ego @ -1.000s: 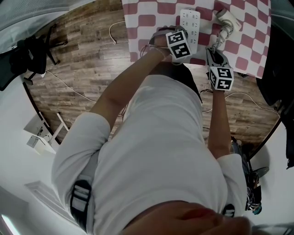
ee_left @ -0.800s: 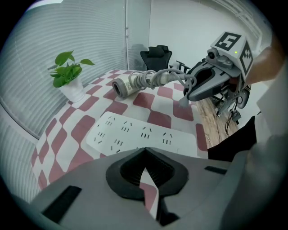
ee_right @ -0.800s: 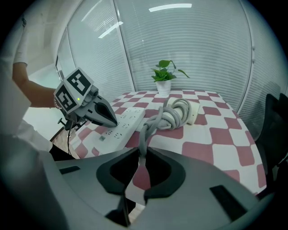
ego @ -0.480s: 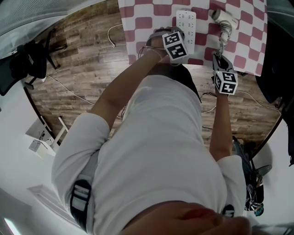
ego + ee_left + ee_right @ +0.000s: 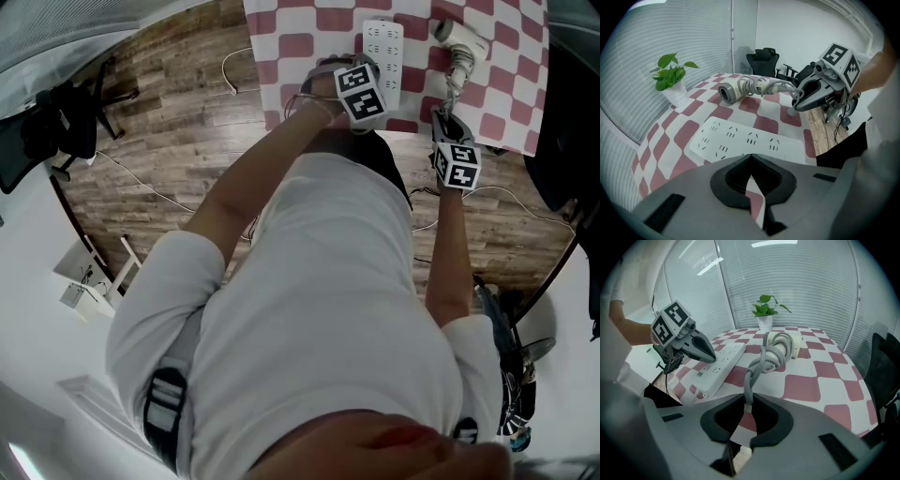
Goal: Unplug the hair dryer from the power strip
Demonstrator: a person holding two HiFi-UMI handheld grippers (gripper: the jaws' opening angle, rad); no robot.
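Plug in right gripper (tight grip), apart from power strip

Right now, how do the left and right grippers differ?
The left gripper has its jaws together with nothing between them; the right gripper is shut on the end of the hair dryer cord. The left's tip sits at the power strip; the right's is off the strip, beside it. Shared: both angle down over the checkered table.

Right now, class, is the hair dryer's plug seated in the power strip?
No, the plug is clamped in the right gripper, apart from the power strip.
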